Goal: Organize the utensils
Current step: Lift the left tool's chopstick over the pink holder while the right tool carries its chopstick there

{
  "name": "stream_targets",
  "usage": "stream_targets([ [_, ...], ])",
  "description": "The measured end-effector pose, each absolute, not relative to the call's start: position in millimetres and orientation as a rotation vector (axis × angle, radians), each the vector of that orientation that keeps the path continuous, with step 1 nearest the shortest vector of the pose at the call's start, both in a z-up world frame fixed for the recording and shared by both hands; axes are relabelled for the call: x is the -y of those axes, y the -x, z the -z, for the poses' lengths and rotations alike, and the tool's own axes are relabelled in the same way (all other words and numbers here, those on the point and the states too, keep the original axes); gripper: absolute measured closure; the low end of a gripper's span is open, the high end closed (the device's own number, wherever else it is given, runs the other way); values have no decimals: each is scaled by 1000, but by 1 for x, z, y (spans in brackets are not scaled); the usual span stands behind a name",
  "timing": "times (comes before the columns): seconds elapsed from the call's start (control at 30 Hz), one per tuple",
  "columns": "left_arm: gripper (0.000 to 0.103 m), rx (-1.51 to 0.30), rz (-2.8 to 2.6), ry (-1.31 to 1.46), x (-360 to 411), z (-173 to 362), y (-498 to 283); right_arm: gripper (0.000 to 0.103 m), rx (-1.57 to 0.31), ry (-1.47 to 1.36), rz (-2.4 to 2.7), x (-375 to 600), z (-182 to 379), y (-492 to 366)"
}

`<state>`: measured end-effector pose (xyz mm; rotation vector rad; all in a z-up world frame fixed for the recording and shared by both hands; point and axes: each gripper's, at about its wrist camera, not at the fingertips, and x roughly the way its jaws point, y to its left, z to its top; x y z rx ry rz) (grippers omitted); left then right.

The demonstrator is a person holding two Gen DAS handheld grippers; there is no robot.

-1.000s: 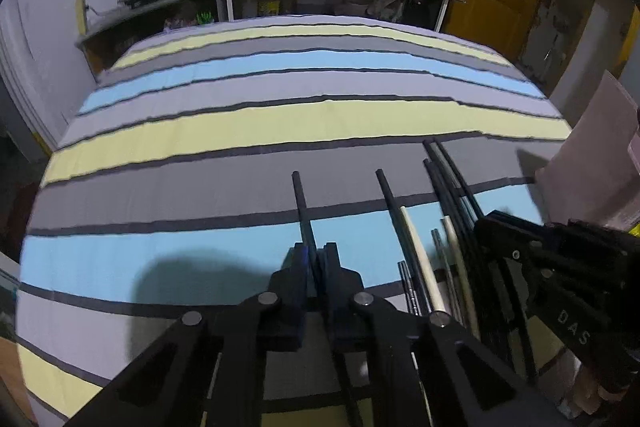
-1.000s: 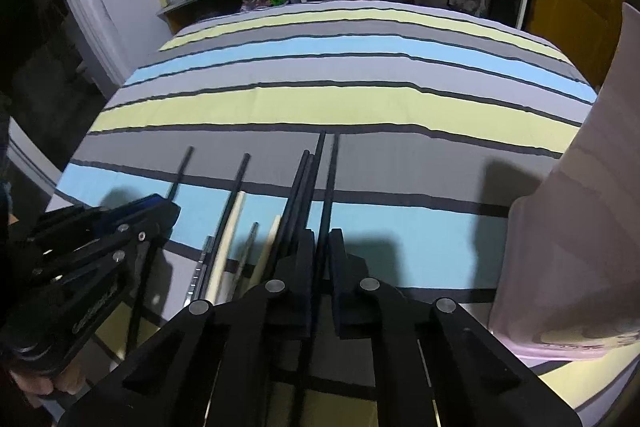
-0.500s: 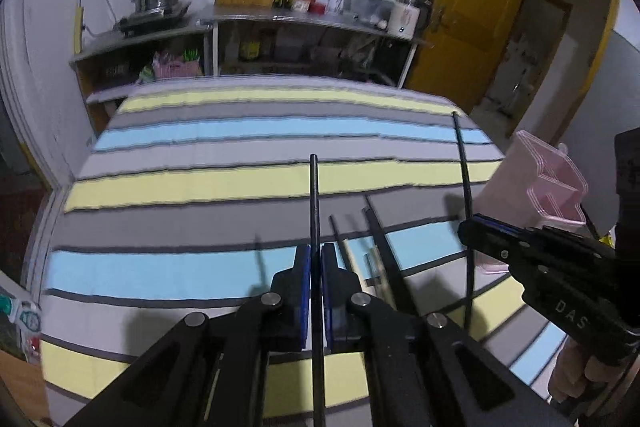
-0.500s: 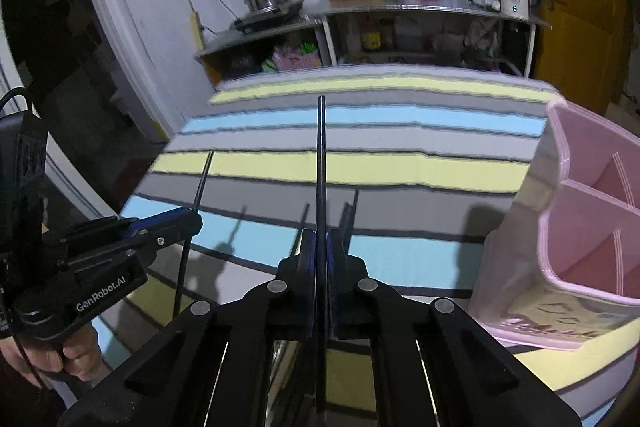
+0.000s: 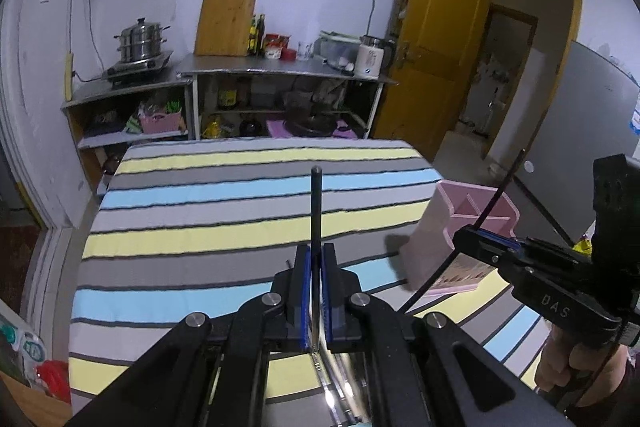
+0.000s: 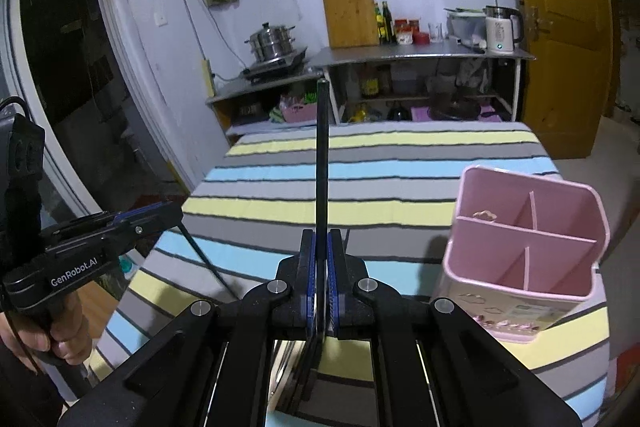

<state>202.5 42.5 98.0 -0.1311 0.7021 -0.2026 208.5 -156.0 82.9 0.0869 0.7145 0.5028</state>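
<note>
While both grippers are raised above the striped desk [image 5: 248, 235], each is seen pinching a single black chopstick. The fingers [image 5: 304, 291] of the left gripper [image 5: 316, 295] are pressed almost together on a black chopstick [image 5: 316, 203], which stands out forward between the blue pads, its rounded end over a blue stripe of the cloth. The right gripper [image 6: 319, 275] is likewise closed tightly on a second black chopstick [image 6: 321, 155], whose tip reaches up in front of the metal shelf unit [image 6: 420, 57]. In the left view the right gripper [image 5: 486, 245] is seen at the right edge, its chopstick slanting across the front of the pink utensil holder [image 5: 460, 227]. Compared with half a second ago, both grippers are held higher and further from the cloth, more of the room is taken in, and the loose chopsticks seen on the cloth then are no longer shown. The pink utensil holder [image 6: 520, 247] stands upright near the right edge of the desk, divided into three compartments, just right of the right gripper and apart from it. A steamer pot [image 6: 270, 43], a wooden cutting board [image 6: 350, 13], bottles and a white kettle [image 6: 500, 33] are set on the shelves behind, and a yellow door [image 5: 432, 39] is open at the right.
</note>
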Motion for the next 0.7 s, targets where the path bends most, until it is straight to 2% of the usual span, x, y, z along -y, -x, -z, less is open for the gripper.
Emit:
stream_targets([
  [0.43, 98, -609, 349, 142, 19, -174, -229, 98, -595, -131, -422, 213, -140, -208],
  [0.7, 98, -588, 433, 174, 64, -191, -256, 98, -540, -163, -335, 257, -161, -215],
])
